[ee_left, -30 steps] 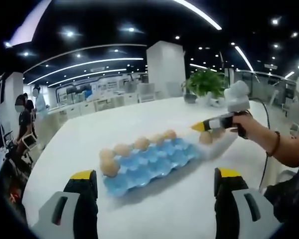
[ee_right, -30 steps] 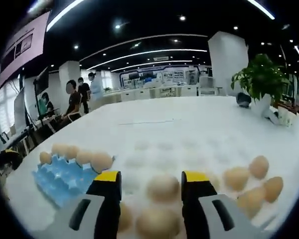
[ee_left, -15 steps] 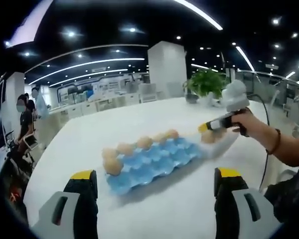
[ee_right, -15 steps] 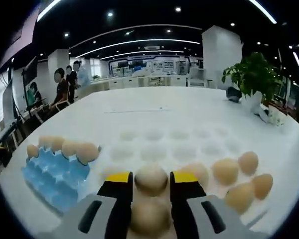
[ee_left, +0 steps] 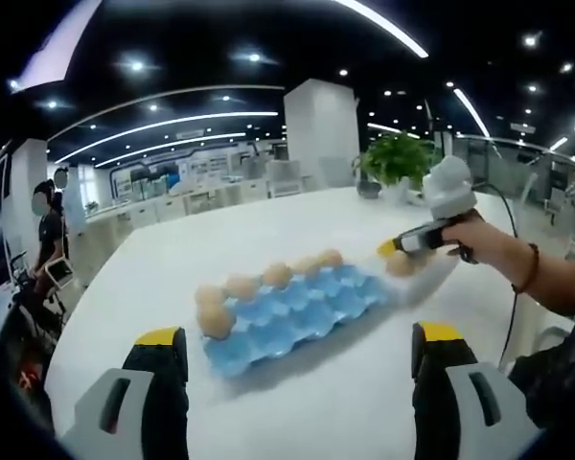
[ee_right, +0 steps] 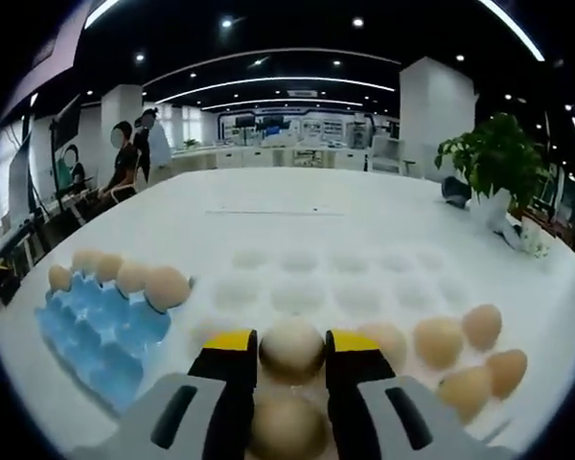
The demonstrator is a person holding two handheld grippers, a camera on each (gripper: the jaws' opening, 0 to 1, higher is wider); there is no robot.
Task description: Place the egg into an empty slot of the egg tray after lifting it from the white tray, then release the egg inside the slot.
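1. In the right gripper view, your right gripper (ee_right: 292, 347) has closed in over the last second: its yellow-tipped jaws, which stood wide around the egg (ee_right: 291, 348), now sit tight against both of its sides. It is clamped on that egg.
2. The egg still looks seated in the white tray (ee_right: 364, 287), in the near row, with another egg just below it between the jaws. More eggs lie to the right along the tray's near edge.
3. The grasp looks made, so the next step is likely the lift.
4. The blue egg tray (ee_right: 101, 326) lies just left of the white tray on the desk (ee_right: 287, 216). A row of eggs fills its far edge; the nearer slots look empty.
5. In the left gripper view, your left gripper (ee_left: 297, 345) hangs over the desk with jaws wide apart, holding nothing. Its view has barely shifted.
6. That view also shows the right gripper reaching down at the far end of the blue tray.
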